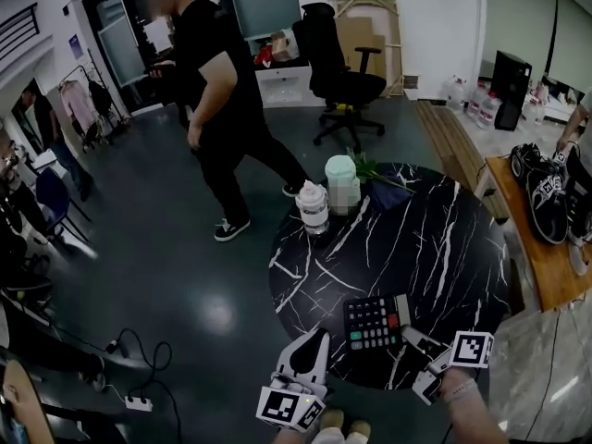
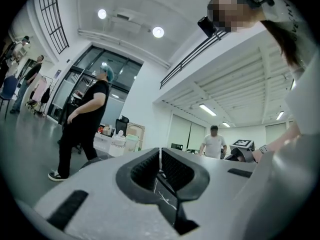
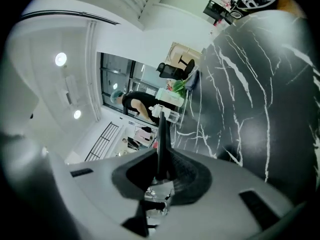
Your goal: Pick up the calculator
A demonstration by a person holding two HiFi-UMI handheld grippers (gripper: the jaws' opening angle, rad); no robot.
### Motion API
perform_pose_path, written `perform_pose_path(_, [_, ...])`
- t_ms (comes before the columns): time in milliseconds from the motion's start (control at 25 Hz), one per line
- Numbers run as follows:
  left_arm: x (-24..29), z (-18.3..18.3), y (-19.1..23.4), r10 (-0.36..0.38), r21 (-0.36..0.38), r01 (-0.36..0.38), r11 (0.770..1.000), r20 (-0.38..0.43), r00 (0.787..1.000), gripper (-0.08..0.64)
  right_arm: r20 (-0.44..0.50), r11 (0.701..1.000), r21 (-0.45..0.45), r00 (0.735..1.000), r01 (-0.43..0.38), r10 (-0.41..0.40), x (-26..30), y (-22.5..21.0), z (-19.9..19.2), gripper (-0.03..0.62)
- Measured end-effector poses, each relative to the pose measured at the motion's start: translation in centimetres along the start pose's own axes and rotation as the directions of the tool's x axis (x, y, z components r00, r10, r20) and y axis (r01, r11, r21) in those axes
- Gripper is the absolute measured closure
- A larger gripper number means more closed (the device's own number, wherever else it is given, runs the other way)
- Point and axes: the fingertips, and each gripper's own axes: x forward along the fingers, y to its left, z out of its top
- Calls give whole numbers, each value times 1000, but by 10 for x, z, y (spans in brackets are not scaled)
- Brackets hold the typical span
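The calculator (image 1: 373, 323), black with grey keys and one green key, hangs over the near part of the round black marble table (image 1: 416, 239). My right gripper (image 1: 407, 333) is shut on its right edge. In the right gripper view the calculator (image 3: 161, 134) shows edge-on as a thin dark slab pinched between the pads of the right gripper (image 3: 161, 171), with the marble table (image 3: 260, 84) beyond. My left gripper (image 1: 319, 336) sits just left of the calculator and does not touch it. In the left gripper view the left gripper (image 2: 160, 164) has its jaws together with nothing between them.
At the table's far edge stand a white jar (image 1: 314, 206), a pale green-lidded cup (image 1: 343, 183) and a blue cloth with green leaves (image 1: 381, 191). A person in black (image 1: 217, 100) walks behind it, near an office chair (image 1: 338, 72). A wooden bench with shoes (image 1: 546, 202) is on the right.
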Motion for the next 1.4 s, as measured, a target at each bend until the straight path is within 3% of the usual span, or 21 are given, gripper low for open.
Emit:
perform_pose_path(200, [5,28,-15,-38,22,37,999,28,999,546,25,997,-69,999,37,-36,-24,24,17,538])
perform_pose_path(360, [5,48,-29,-53,17,53,998,39,998,546,45,996,-79,999,33,-29,-39,45,22,538])
perform_pose_path(440, [6,54,-36,-64,10,64,998,47,997,546,56,995,-75,996,71,-67,-51,49,22,538])
perform_pose_path(640, [8,81,-49,-91,18,90,996,85,992,546,61,995,-98,998,-20,26,-59,87,22,538])
perform_pose_path(720, [8,89,-50,-94,27,91,995,99,991,546,74,993,-117,997,-14,22,-64,95,27,537])
perform_pose_path(840, [5,89,-46,-82,47,77,996,100,992,546,105,992,-123,994,37,-24,-74,97,31,538])
perform_pose_path(1240, [7,97,-42,-87,26,84,996,113,990,546,113,987,-151,991,-52,70,-64,130,29,537])
perform_pose_path(1400, [5,99,-44,-83,25,81,996,115,990,546,112,988,-149,992,-32,49,-64,130,30,537])
